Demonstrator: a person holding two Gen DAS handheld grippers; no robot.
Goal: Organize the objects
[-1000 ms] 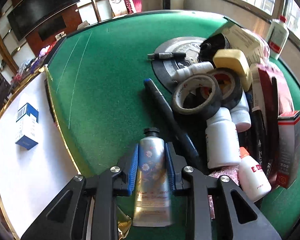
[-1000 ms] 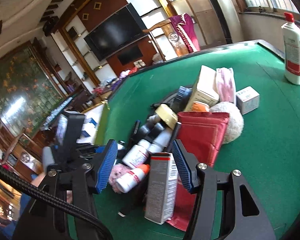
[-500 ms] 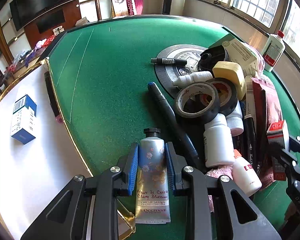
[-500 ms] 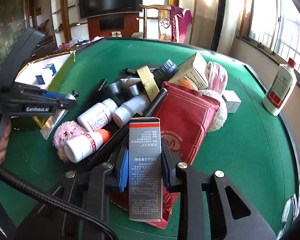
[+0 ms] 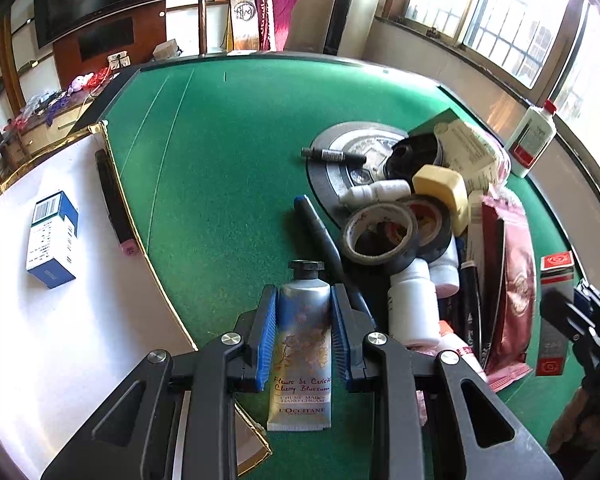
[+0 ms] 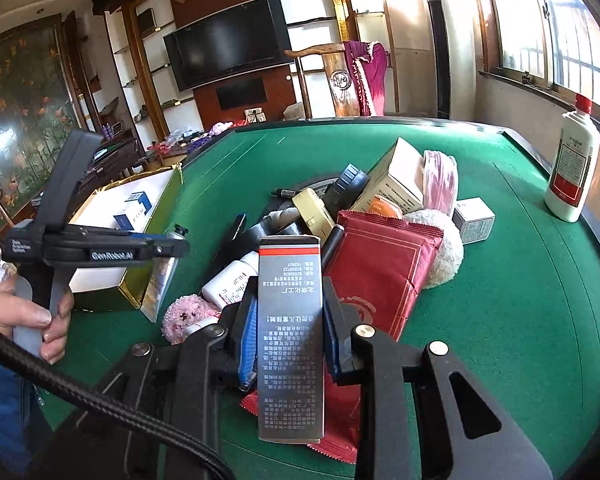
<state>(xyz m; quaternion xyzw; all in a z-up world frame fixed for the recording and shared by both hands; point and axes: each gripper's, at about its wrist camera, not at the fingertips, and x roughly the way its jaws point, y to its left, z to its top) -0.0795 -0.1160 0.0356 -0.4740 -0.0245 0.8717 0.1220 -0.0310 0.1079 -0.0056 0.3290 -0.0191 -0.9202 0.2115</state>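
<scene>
My left gripper (image 5: 303, 304) is shut on a silver flowered hand cream tube (image 5: 304, 344), cap pointing away, held above the green table beside the gold-edged box (image 5: 60, 320). The right wrist view shows that same left gripper (image 6: 172, 246) at the left, with the tube (image 6: 162, 280) hanging from it. My right gripper (image 6: 290, 312) is shut on a grey carton with a red stripe (image 6: 290, 280), held over the red pouch (image 6: 380, 272). In the left wrist view the carton (image 5: 554, 280) and right gripper (image 5: 580, 320) show at the right edge.
The white-floored box holds a blue-white carton (image 5: 50, 238) and a dark stick (image 5: 114, 204). A pile of tape rolls (image 5: 380, 232), white bottles (image 5: 414, 308), a marker (image 5: 324, 240) and a pink plush (image 6: 180, 316) lies mid-table. A tall white bottle (image 6: 574, 168) stands far right.
My right gripper closed from open onto the grey carton and raised it off the pile. My left gripper rose slightly with the tube, still gripping it.
</scene>
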